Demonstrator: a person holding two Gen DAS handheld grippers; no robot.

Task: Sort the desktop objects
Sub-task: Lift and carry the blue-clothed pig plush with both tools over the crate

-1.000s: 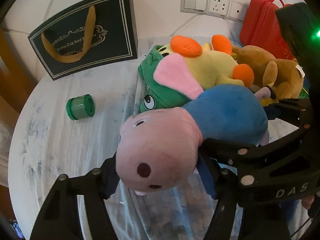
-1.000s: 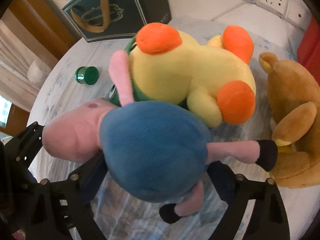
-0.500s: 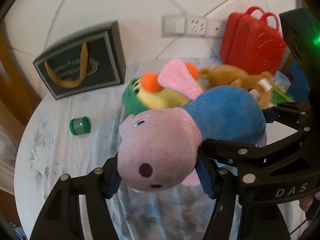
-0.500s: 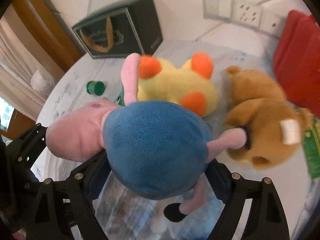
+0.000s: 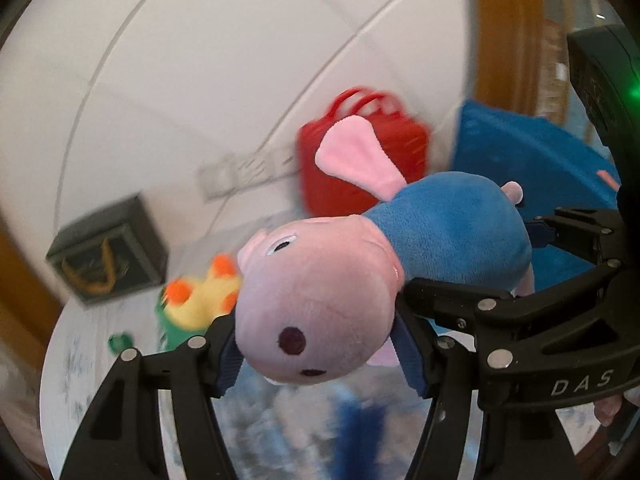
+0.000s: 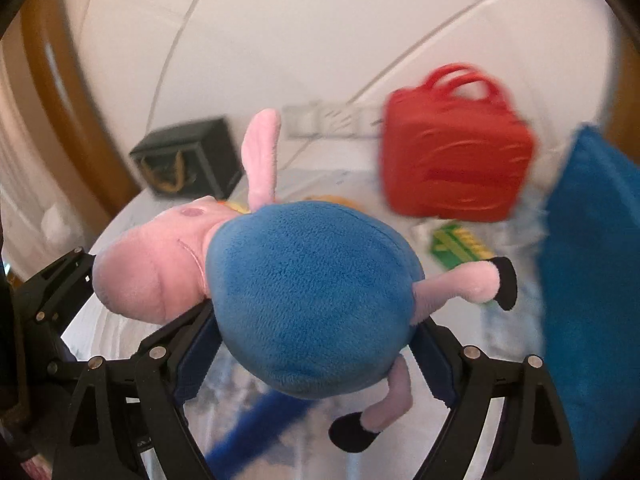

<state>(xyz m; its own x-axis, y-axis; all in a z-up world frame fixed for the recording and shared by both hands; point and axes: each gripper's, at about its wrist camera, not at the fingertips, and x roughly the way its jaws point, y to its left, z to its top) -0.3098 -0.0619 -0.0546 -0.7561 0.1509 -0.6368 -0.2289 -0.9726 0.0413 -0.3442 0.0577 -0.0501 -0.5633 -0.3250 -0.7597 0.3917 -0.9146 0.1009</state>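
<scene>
Left wrist view: the left hand-held gripper (image 5: 320, 354) clamps the pink head of a pig plush (image 5: 320, 300) between its blue pads (image 5: 230, 356). The pig, pink with a blue body, is held up in the air above the counter (image 5: 80, 380). At the right of this view, the right hand-held gripper (image 5: 536, 236) reaches in around the pig's blue body. One pink ear sticks up in front of a red bag (image 5: 360, 152) standing by the white wall. Below on the counter, blurred, lie a yellow plush (image 5: 204, 294) with orange parts on top of something green, a small green jar (image 5: 120, 342), and a dark gift bag (image 5: 108, 248) at the back left. A blue cushion (image 5: 520, 148) stands to the right of the red bag.

Right wrist view: the right hand-held gripper (image 6: 316, 356) grasps the pig's (image 6: 312, 304) round blue body from both sides, its pads (image 6: 198, 354) pressed into the fabric. The pig's head points left, where the left hand-held gripper (image 6: 64, 280) shows at the edge; the legs with black feet hang to the right and below. Behind, the red bag (image 6: 456, 160) stands against the wall near a socket panel (image 6: 320, 122), the gift bag (image 6: 188, 156) sits at the left, a green card (image 6: 456, 246) lies on the counter (image 6: 120, 240), and the cushion (image 6: 592, 280) fills the right edge.
</scene>
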